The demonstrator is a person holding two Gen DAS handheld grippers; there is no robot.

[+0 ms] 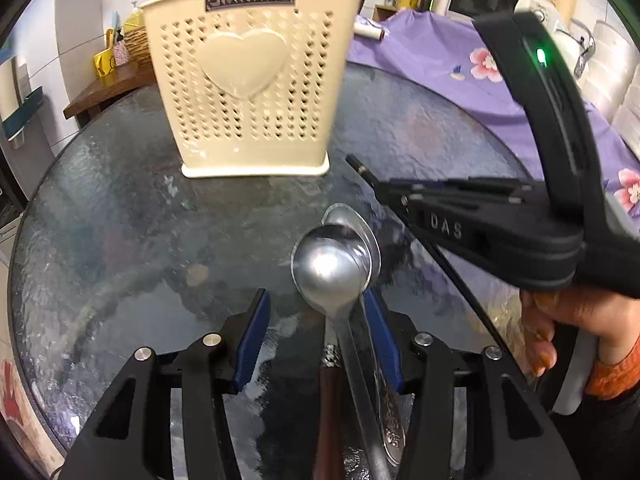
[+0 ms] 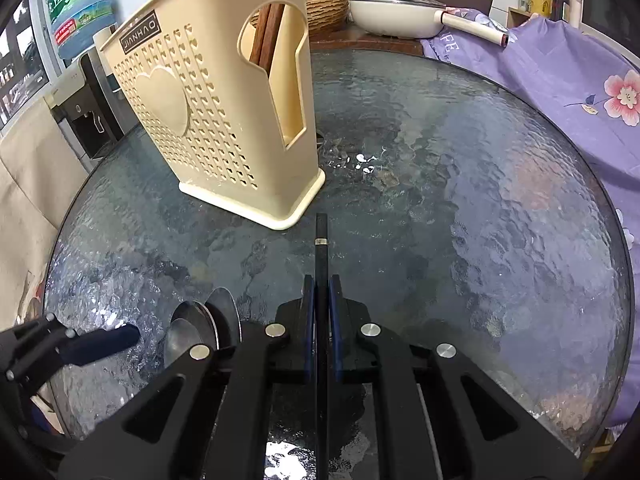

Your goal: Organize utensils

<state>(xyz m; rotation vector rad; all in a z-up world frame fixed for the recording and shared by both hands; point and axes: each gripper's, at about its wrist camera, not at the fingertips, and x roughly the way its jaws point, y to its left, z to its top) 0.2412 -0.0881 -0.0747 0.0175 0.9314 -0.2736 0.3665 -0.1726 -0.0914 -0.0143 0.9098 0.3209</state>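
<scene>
A dark nameplate near the rim of the cream utensil holder (image 1: 248, 80) reads JIANHAO, plain in both views. On the black body of the right gripper (image 1: 360, 166), raised letters spell DAS. The purple cloth (image 2: 540, 76) shows letters too partial to read.

Purple floral cloth (image 2: 560, 80), water bottle (image 2: 78, 8), white pan (image 2: 396, 16).

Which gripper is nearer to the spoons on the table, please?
Left. The left gripper stands open around the spoons; the right gripper, shut on a black chopstick, sits off to their side.
</scene>
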